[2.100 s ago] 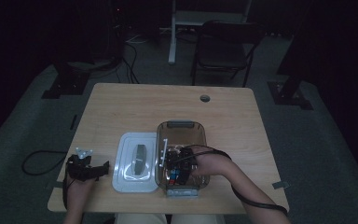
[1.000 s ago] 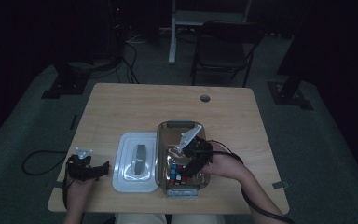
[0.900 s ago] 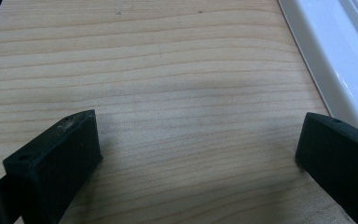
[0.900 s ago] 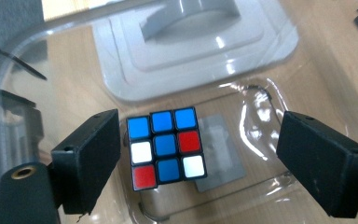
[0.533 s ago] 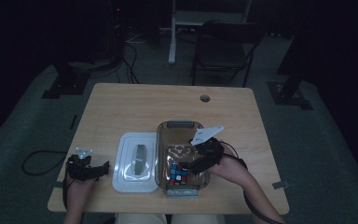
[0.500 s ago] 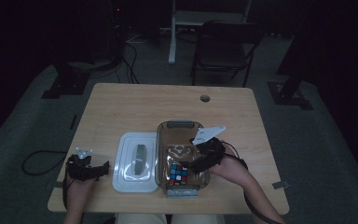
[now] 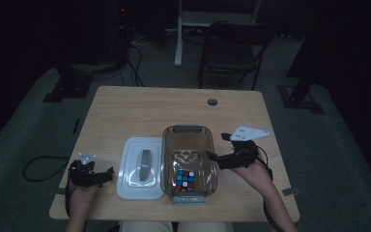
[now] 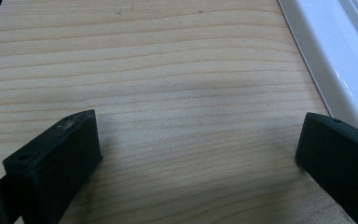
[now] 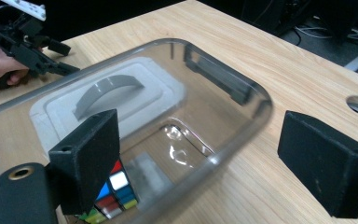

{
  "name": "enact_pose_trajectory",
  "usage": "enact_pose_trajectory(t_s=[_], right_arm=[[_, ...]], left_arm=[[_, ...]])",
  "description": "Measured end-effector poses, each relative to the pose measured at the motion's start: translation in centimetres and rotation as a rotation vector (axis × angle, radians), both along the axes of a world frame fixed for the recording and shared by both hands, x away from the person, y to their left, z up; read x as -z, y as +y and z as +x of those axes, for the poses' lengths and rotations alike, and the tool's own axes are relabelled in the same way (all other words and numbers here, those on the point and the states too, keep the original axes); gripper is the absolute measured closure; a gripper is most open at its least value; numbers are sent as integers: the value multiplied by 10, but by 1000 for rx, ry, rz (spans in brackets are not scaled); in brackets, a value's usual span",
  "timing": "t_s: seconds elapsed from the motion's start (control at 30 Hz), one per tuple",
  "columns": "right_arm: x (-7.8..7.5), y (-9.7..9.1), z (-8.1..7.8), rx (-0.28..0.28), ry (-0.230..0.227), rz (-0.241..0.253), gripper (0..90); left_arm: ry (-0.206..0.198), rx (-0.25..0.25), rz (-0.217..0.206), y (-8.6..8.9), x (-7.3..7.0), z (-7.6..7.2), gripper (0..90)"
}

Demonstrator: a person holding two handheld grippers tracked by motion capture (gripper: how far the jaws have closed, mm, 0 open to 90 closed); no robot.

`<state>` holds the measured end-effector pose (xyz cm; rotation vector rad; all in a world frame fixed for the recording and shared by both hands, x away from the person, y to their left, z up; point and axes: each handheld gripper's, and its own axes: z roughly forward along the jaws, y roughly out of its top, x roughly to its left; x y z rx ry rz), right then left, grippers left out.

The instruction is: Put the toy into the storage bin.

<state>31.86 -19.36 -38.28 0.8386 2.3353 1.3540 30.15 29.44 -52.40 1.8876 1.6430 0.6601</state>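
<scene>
Cube (image 7: 185,179) lies on the floor of the clear bin (image 7: 189,131), at the end near the person, so the work now is probably to close the bin with the white lid (image 7: 142,166) just beside it. Right gripper (image 7: 212,157) has just been opening; its jaws are wide and empty, one over the bin's rim. It is better to bring it clear of the wall first. Left gripper (image 7: 104,173) is also wide and empty, on the table (image 7: 140,106) near the lid, so it could take the grey handle (image 7: 145,163) squarely.
</scene>
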Motion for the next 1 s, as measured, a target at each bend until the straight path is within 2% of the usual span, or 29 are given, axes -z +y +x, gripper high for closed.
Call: enact_pose_trajectory(t_s=[0.07, 0.27, 0.3, 0.47, 0.57, 0.6, 0.67, 0.73, 0.77, 0.87, 1.0], right_arm=[[1, -8, 0, 37, -12, -6, 130], [8, -29, 3, 98, -4, 17, 130], [13, -36, 3, 126, 1, 20, 130], [26, -49, 2, 183, 15, 29, 129], [28, -51, 2, 191, 15, 30, 129], [36, -54, 2, 215, 28, 20, 122], [46, -61, 1, 244, 39, 47, 122], [46, -61, 1, 244, 39, 47, 122], [57, -67, 0, 274, 52, 53, 122], [66, -70, 0, 296, 61, 55, 122], [83, -74, 1, 327, 95, 24, 122]], left_arm=[[0, 0, 0, 0, 0, 0, 5], [-1, -1, -1, 0, 0, 0, 5], [0, 0, 0, 0, 0, 0, 5], [0, 0, 0, 0, 0, 0, 5], [1, 0, 1, 0, 0, 0, 5], [1, 0, 1, 0, 0, 0, 5], [1, 0, 1, 0, 0, 0, 5], [1, 0, 0, 0, 0, 0, 5], [1, 0, 0, 0, 0, 0, 5], [1, 0, 0, 0, 0, 0, 5], [1, 0, 1, 0, 0, 0, 5]])
